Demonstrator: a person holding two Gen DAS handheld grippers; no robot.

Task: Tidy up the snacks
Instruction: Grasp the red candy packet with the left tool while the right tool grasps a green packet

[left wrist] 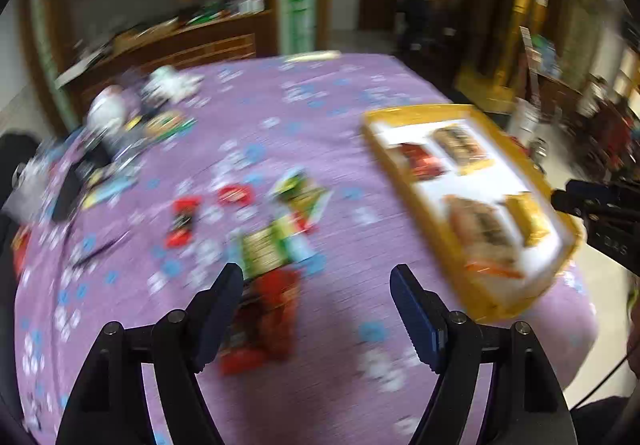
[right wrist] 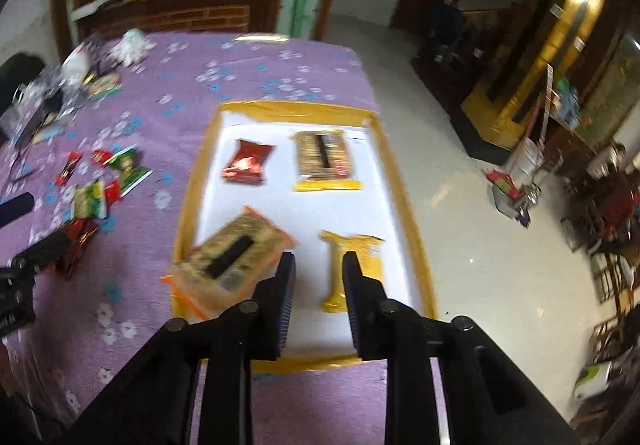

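Observation:
My left gripper (left wrist: 318, 279) is open over the purple flowered tablecloth (left wrist: 348, 149), nothing between its pads. A red snack packet (left wrist: 264, 321) lies just below, beside its left finger (left wrist: 224, 297). Beyond it lie green and yellow packets (left wrist: 268, 245) and small red ones (left wrist: 184, 221). My right gripper (right wrist: 319, 269) hangs shut and empty above the yellow-rimmed white tray (right wrist: 296, 109). In the tray lie a red packet (right wrist: 248, 165), a biscuit pack with a yellow edge (right wrist: 324, 159), an orange-edged biscuit pack (right wrist: 234, 261) and a yellow packet (right wrist: 368, 249) partly behind the right finger.
The tray sits at the table's right edge, with tiled floor (right wrist: 452, 173) beyond. Bags and wrappers (left wrist: 112, 113) crowd the far left of the table. A dark pen (left wrist: 96, 249) lies on the cloth. A wooden cabinet (right wrist: 172, 9) stands behind the table.

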